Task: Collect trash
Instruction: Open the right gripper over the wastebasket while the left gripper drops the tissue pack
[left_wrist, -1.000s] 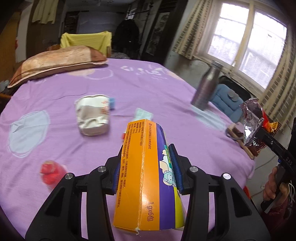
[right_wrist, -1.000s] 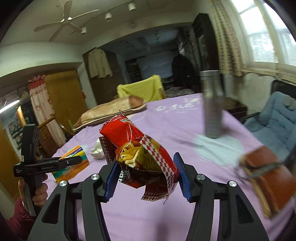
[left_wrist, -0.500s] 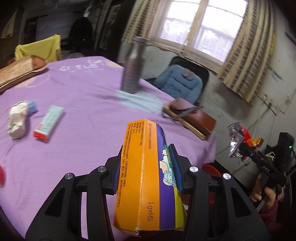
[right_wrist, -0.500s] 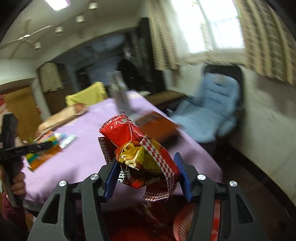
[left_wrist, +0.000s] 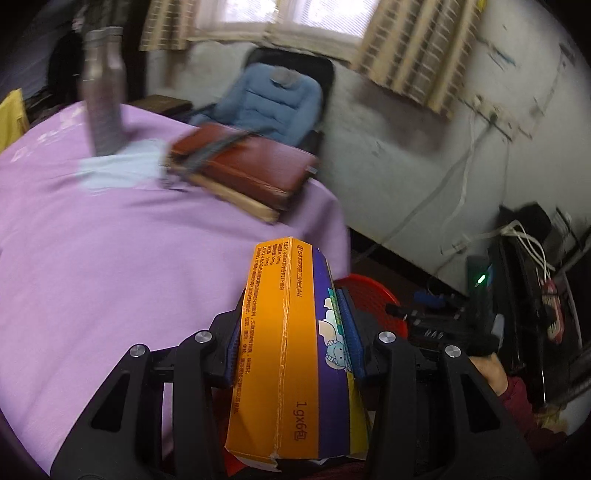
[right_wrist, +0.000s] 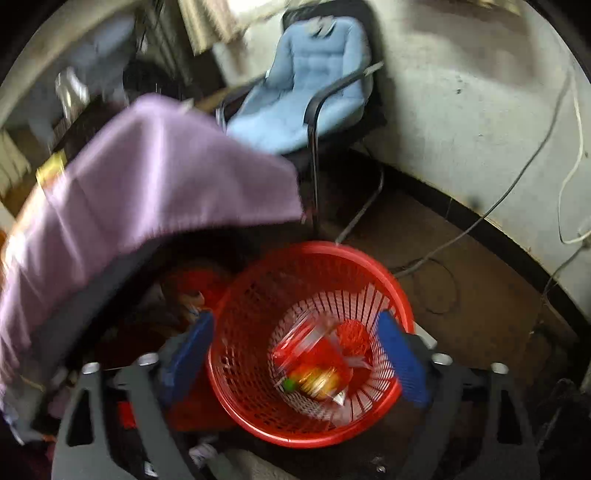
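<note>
My left gripper (left_wrist: 291, 332) is shut on an orange and purple carton (left_wrist: 288, 354), held over the edge of the purple-clothed table (left_wrist: 110, 258). A red mesh basket (left_wrist: 365, 291) shows partly behind the carton. In the right wrist view my right gripper (right_wrist: 295, 354) is open and empty, right above the red basket (right_wrist: 258, 417). The red snack wrapper (right_wrist: 317, 362) lies blurred inside the basket. The right gripper's body is seen in the left wrist view, low at the right; its jaws are hidden there.
A brown leather bag (left_wrist: 240, 166) and a metal bottle (left_wrist: 103, 88) sit near the table's edge. A blue padded chair (right_wrist: 306, 85) stands by the wall beyond the basket. Cables (right_wrist: 517, 177) run along wall and floor.
Both grippers swung right, off the table toward the basket. My right gripper opened and the snack wrapper dropped into the basket. The left still holds the carton.
</note>
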